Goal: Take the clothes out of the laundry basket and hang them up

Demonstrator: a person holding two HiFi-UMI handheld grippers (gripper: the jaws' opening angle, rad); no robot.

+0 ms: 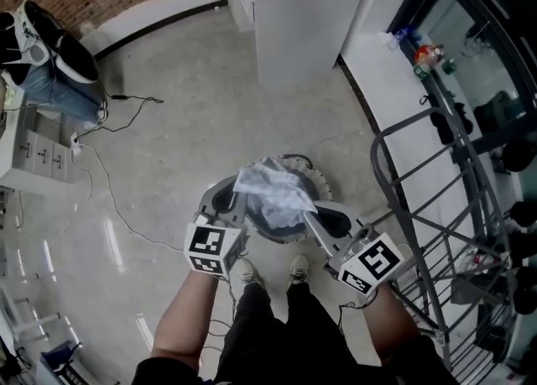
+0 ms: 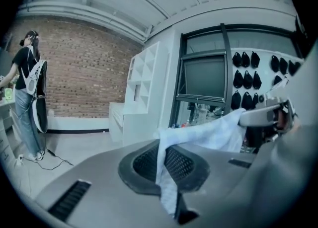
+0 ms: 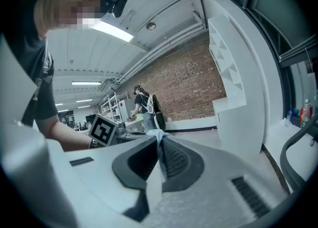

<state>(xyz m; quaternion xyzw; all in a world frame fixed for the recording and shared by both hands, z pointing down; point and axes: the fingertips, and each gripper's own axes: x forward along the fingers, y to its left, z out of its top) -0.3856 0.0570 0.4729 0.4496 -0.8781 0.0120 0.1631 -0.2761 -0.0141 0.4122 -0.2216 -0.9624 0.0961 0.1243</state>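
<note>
- Hanging stretched between both claws, the thin pale blue-white garment hides most of the round grey laundry basket; only the basket's rim shows.
- The left gripper and the right gripper are each clamped tight on a garment edge.
- A grey metal drying rack crowds the right gripper; the pale polished floor lies open beyond the left gripper.

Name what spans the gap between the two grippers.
A crumpled pale blue-white cloth garment, pinched by the shut left gripper and right gripper above the round grey laundry basket, as the head view shows.
</note>
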